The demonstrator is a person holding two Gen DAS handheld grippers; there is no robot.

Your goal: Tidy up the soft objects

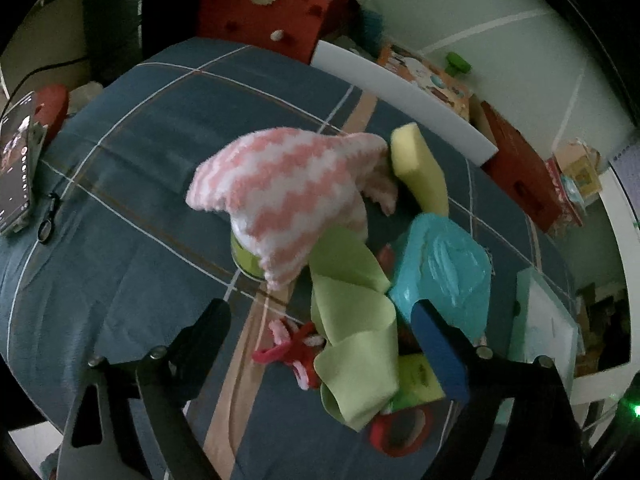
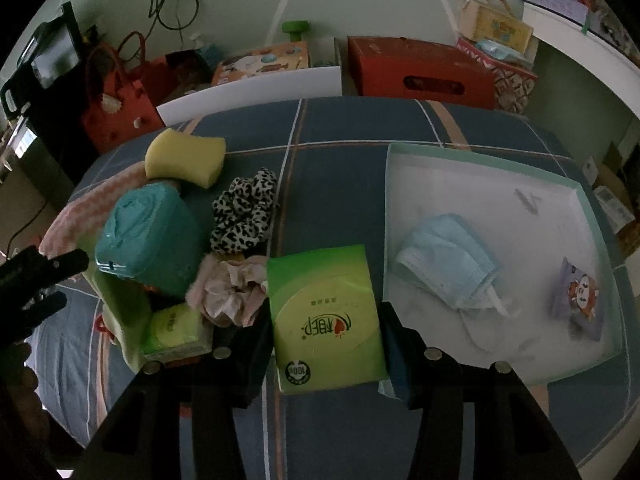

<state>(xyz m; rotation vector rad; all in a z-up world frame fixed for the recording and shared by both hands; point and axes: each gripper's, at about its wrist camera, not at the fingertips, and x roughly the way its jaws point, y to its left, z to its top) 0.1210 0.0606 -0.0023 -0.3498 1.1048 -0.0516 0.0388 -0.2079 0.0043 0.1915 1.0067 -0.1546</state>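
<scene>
Right gripper (image 2: 326, 334): angled steeply down over the plaid bedspread (image 2: 332, 152). Its two fingers are clamped on the long sides of a green tissue pack (image 2: 324, 316), which sits between them with its printed face up. The pack lies just left of the shallow white box (image 2: 404, 148) with a pale green rim.

Inside the box: a blue face mask (image 2: 448, 260) in the middle and a small purple printed packet (image 2: 580, 300) toward the right wall.

Left of the held pack, a cluster of soft items rests on the bedspread: a pink crumpled cloth (image 2: 228, 288) touching the pack's left edge, a leopard-print scrunchie (image 2: 246, 208) beyond it, a teal wrapped bundle (image 2: 148, 236), a yellow sponge (image 2: 186, 156) at the far side, and a second, smaller green tissue pack (image 2: 176, 332) near the right gripper's left finger.

Left gripper (image 1: 326, 336): also tilted steeply down, jaws standing wide apart with nothing pressed between the pads. Below and between the fingers lie a pale green ribbon strip (image 1: 352, 320) and a red-and-pink pipe-cleaner bow (image 1: 296, 344). Beyond them, a pink-and-white zigzag knit cloth (image 1: 280, 200) drapes over a green round tin (image 1: 248, 260). In the right wrist view the left gripper appears at the left edge, well apart from the box.
</scene>
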